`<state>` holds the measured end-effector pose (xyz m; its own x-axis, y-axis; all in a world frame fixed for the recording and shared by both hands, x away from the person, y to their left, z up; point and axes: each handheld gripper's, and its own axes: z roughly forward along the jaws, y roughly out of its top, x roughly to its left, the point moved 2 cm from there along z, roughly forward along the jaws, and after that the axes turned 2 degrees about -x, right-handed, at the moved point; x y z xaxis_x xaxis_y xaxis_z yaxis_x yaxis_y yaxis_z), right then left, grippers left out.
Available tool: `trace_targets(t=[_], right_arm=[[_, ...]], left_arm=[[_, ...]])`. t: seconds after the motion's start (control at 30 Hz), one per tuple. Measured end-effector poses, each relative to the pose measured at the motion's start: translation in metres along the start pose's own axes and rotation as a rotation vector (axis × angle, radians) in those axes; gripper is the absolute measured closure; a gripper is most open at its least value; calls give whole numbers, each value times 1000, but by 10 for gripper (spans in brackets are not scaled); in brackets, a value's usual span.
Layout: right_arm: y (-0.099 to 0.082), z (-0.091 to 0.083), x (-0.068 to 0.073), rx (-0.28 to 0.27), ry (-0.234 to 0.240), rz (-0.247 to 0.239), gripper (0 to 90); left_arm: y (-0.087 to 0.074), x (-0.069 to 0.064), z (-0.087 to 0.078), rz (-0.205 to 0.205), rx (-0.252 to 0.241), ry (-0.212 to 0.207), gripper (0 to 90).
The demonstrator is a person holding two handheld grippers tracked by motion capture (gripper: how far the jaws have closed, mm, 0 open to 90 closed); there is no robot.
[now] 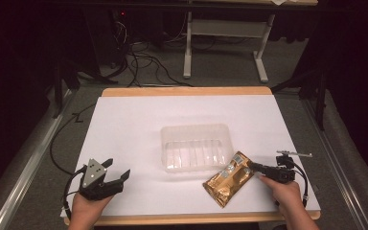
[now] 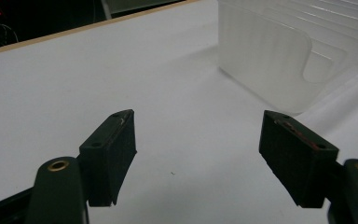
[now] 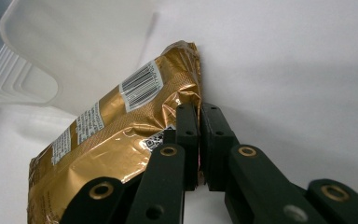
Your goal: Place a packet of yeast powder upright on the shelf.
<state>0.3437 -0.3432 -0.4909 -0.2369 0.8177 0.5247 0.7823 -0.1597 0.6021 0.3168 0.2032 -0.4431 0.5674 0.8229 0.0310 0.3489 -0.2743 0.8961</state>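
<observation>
Gold packet seam pinched by right hand-held gripper, held level | left hand-held gripper released

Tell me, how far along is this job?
Early. Done: the right tongs have pinched the edge seam of the shiny gold foil packet. The packet lies on the white table, beside the clear plastic tub. The left tongs wait open.

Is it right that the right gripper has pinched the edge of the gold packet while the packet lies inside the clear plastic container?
Not quite. The right gripper is shut on the edge of the gold packet, but the packet lies on the white table beside the clear plastic container, not inside it. The high view shows this.
</observation>
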Motion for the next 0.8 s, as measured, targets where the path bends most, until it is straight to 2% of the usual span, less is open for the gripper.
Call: trace_targets(t=[0.13,0.2,0.4,0.6,0.8], right_arm=[[1,-1,3,-19,9,-21,893],[1,-3,5,-23,12,-9,894],[3,-7,11,-51,15,-34,894],[5,-14,13,-88,53,-62,895],[6,-26,18,-143,39,-93,899]], left_arm=[[0,0,0,-1,0,-2,277],[0,0,0,-1,0,-3,277],[0,0,1,4,0,-11,277],[1,-1,2,6,-3,-14,277],[3,-2,5,12,-1,-23,277]])
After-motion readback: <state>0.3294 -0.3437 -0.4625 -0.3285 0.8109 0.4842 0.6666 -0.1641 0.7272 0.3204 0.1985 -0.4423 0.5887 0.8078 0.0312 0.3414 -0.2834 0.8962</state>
